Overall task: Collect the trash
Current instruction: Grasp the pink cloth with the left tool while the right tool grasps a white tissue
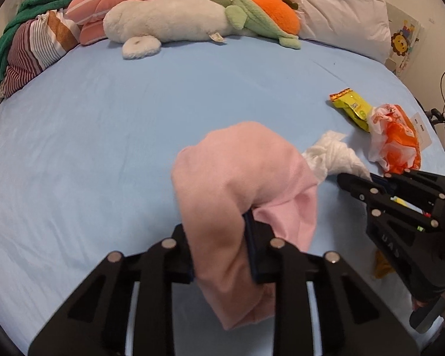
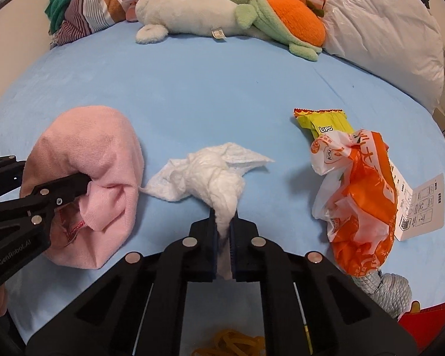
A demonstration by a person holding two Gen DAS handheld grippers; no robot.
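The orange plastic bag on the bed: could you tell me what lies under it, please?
The orange plastic bag overlaps the near end of a yellow Lipo snack wrapper and the edge of a white leaflet. Whatever else lies beneath is covered.

Left tongs (image 1: 219, 246) clamp pink cloth (image 1: 240, 184); right tongs (image 1: 356, 182) touch white tissue (image 1: 332, 151).

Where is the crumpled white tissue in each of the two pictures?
Left wrist view: the white tissue lies right of centre, just past the pink cloth, its near end in the right gripper.
Right wrist view: the tissue is in the middle, pinched between the right gripper's fingers.
Shared landmark: the orange plastic bag lies to the tissue's right in both.
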